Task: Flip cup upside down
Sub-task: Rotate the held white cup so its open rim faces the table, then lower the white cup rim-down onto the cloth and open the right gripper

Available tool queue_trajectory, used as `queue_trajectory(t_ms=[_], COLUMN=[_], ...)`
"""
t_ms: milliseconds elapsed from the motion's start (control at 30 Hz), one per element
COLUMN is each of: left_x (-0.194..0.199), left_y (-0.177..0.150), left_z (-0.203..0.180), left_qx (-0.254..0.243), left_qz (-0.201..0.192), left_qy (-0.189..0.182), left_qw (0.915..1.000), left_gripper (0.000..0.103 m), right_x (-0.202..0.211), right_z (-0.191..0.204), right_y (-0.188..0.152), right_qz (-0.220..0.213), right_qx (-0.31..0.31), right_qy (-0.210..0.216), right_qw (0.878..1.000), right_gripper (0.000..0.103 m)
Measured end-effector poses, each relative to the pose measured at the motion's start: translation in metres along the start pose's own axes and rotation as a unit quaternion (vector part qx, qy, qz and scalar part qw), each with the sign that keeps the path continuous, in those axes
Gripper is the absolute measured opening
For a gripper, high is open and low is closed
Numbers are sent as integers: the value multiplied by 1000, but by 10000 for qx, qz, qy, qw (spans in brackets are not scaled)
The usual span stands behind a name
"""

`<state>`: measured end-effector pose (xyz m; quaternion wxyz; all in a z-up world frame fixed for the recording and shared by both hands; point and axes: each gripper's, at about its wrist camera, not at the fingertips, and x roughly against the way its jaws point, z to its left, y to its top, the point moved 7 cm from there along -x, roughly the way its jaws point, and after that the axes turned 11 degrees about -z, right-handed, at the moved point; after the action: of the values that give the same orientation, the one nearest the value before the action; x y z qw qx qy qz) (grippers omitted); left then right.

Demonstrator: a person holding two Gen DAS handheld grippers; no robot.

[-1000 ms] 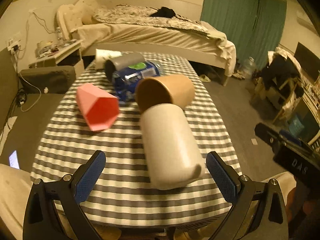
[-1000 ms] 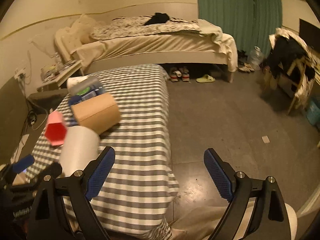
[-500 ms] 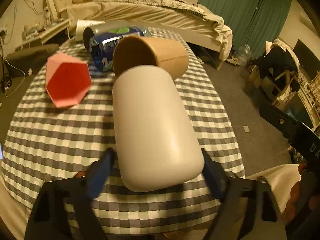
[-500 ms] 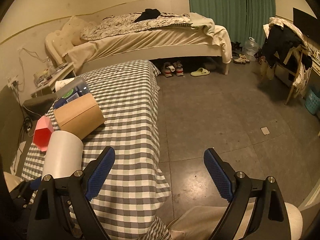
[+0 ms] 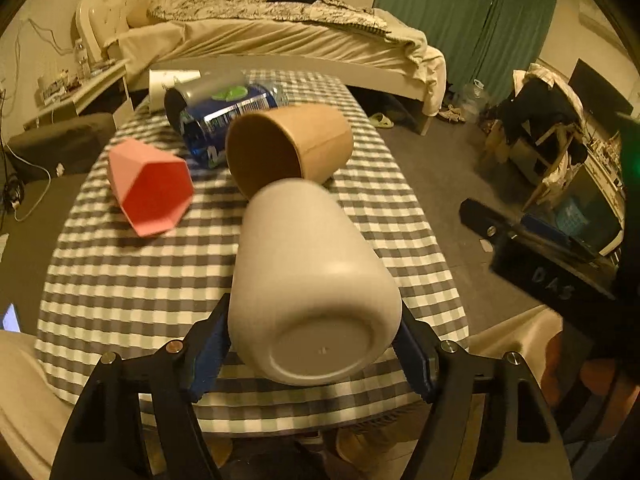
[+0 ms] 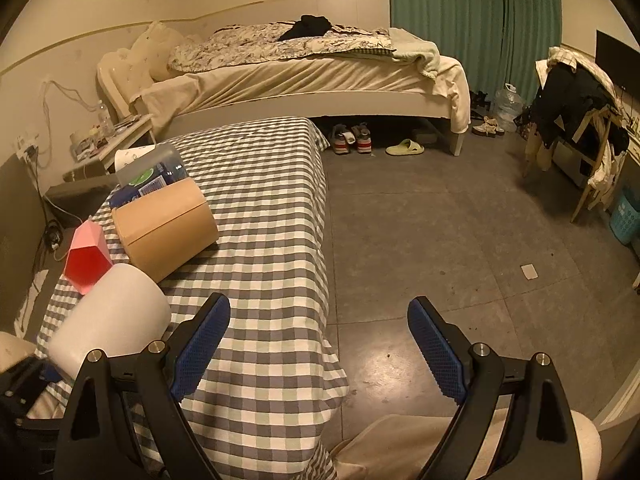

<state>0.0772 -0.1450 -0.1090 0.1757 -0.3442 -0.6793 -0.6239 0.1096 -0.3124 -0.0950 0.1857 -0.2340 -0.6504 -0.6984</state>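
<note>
The left gripper (image 5: 312, 354) clamps the white cup (image 5: 308, 280) near its base, tilted above the checked table's (image 5: 120, 280) near edge, mouth hidden behind its body. The right gripper (image 6: 318, 350) hangs wide apart, holding nothing, over the table's right edge.

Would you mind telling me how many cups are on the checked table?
3: the white cup held in the left hand-held gripper, the tan cup on its side behind it, and the pink cup at left. Others may hide behind the blue package.
</note>
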Motion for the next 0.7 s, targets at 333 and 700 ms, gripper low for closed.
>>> queue_trajectory(t_ms=[333, 700], left_x=[6, -14], left_y=[13, 34], left_z=[22, 25], left_qx=[293, 248], left_qz=[-39, -100], left_qy=[135, 230], left_qw=[9995, 9994], left_gripper=[75, 74], right_x=[7, 6], right_z=[16, 15], right_y=[-2, -2], right_qz=[-68, -51], right_qx=[333, 290], right_qy=[15, 50], right_qw=[9994, 9996], right_gripper=[91, 91])
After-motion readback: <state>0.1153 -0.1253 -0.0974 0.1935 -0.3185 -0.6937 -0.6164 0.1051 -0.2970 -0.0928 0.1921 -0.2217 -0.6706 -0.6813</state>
